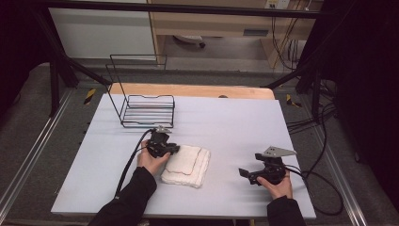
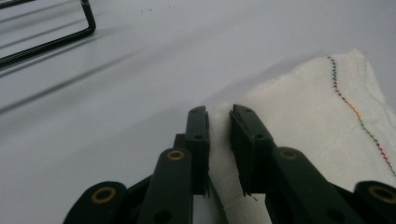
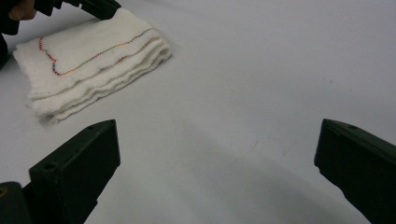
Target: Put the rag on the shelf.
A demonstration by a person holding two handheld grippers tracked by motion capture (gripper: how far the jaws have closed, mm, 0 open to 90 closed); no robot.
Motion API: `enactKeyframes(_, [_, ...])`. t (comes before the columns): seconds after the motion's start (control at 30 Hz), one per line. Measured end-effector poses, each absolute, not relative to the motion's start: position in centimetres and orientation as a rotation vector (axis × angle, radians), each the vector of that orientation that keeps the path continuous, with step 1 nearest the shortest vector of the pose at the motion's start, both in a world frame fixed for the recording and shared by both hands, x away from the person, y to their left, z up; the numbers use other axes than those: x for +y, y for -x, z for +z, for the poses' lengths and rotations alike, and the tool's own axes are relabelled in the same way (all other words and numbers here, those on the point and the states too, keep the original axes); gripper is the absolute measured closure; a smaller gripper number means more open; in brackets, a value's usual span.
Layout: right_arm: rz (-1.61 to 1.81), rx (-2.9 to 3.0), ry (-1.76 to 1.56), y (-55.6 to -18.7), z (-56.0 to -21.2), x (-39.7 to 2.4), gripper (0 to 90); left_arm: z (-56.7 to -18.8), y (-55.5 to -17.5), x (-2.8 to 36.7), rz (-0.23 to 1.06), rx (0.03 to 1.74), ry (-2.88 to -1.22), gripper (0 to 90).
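Note:
A folded white towel (image 1: 187,165) with a multicoloured stitched line lies on the pale table, left of centre. My left gripper (image 1: 175,149) is at the towel's upper left corner. In the left gripper view its jaws (image 2: 218,114) stand close together with the towel's (image 2: 317,116) edge pinched between the pads. My right gripper (image 1: 244,175) rests low over bare table to the right of the towel. Its jaws (image 3: 217,140) are spread wide with nothing between them, and they point toward the towel (image 3: 93,60).
A black wire rack (image 1: 146,110) stands at the back left of the table (image 1: 226,122); its base wire shows in the left gripper view (image 2: 46,44). Cables trail from both grippers. Dark frame posts flank the table.

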State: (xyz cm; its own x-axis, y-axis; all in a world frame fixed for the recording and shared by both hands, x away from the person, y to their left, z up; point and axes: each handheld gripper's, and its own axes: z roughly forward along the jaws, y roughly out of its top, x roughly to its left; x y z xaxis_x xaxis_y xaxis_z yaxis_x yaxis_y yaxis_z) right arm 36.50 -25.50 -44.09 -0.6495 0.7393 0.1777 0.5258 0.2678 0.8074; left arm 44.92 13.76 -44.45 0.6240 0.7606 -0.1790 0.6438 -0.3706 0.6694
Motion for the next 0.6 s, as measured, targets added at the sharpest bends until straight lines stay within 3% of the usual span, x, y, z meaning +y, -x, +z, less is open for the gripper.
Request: enactKeyframes(0.6, [1.307,2.314,-1.145,-37.5,-43.5,-21.8,0.7,-44.6,-44.8,13.6,0.221,1.057,-2.13,81.0])
